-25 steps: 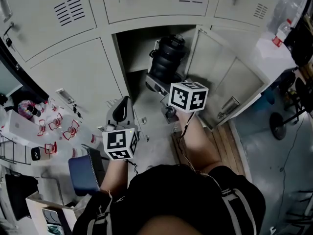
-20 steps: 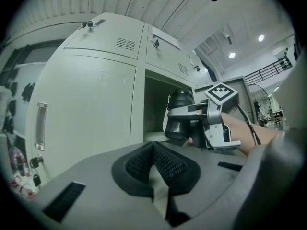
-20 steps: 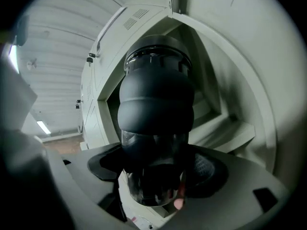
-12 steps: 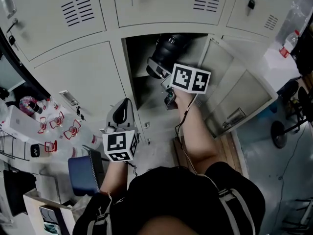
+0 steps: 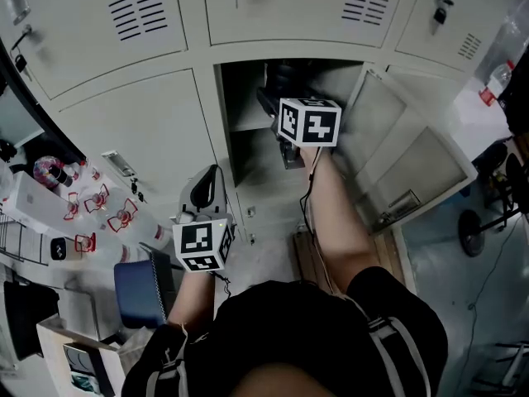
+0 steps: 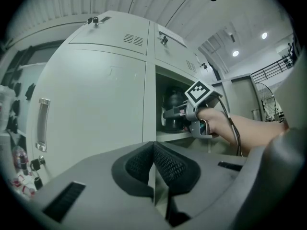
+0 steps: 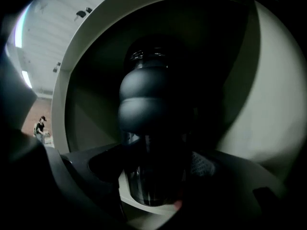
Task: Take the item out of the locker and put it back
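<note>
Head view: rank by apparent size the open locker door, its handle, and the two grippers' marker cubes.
1. Open locker door
2. Left gripper's marker cube and right gripper's marker cube: alike, unranked
3. Door handle

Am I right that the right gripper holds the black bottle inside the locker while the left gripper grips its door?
No: the left gripper is shut on nothing, as the left gripper view shows; the right gripper does hold the black bottle.

All faced the locker (image 5: 245,98)
Head view from above, left gripper view from nearby, right gripper view close inside.
</note>
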`<state>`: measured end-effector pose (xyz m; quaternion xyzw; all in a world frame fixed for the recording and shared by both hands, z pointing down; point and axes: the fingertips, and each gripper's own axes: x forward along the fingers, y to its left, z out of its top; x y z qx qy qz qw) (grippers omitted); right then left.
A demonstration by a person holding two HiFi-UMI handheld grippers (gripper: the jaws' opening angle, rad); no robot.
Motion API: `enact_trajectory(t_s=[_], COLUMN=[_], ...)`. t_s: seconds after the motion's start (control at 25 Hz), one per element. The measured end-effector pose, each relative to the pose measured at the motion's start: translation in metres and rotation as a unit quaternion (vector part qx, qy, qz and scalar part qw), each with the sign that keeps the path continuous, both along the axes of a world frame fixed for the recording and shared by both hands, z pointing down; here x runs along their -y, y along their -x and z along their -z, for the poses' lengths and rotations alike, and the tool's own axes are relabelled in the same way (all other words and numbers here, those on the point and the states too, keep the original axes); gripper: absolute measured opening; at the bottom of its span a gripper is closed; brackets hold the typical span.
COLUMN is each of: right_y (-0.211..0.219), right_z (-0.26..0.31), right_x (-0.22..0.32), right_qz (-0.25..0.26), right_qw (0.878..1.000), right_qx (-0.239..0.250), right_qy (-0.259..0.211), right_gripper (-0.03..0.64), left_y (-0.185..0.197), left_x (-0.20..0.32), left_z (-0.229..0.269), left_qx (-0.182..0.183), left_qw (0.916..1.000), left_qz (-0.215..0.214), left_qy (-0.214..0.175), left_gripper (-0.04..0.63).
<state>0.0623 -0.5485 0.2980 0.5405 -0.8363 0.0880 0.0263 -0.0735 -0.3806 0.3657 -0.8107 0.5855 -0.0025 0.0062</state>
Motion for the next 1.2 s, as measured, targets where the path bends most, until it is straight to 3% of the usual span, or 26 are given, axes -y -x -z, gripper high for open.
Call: enact_trajectory(t_s=[0.16, 0.28, 0.72, 0.96, 1.04, 1.16, 1.2], right_y=[-0.004, -0.002, -0.004, -0.013, -0.018, -0.029, -0.035], right_z=[-0.012, -0.013, -0.013, 0.002, 0.002, 0.0, 0.0], right_x=[0.008, 0.009, 0.008, -0.013, -0.025, -0.051, -0.06], right_qz=[-0.031, -0.037, -0.036, -0.038, -0.037, -0.043, -0.048], right_qw=[0.997, 0.996, 0.997, 0.994, 0.994, 0.991, 0.991], right_qx=[-0.065, -0.084, -0.068, -0.053, -0.05, -0.041, -0.034], right_qy=[-0.015, -0.021, -0.026, -0.081, -0.095, -0.117, -0.124], right_gripper=[0.391, 0.391, 0.395, 0.403, 0.372, 0.242, 0.167], left_y=[0.0, 0.0, -0.001, -0.002, -0.004, -0.012, -0.016], left_x=[0.002, 0.004, 0.0, -0.005, -0.006, -0.007, -0.008], left_z=[-0.002, -0.003, -0.004, -0.001, 0.0, 0.001, 0.001], left_qx=[0.0, -0.001, -0.001, 0.001, 0.002, 0.003, 0.004], left_qw=[1.0, 1.0, 1.0, 1.0, 1.0, 0.9999, 0.9999], left_qz=[-0.001, -0.001, -0.002, -0.002, -0.003, -0.011, -0.014], left_qy=[0.002, 0.003, 0.004, 0.0, -0.002, -0.001, -0.001], left_gripper=[0.012, 0.012, 0.012, 0.012, 0.014, 0.014, 0.012])
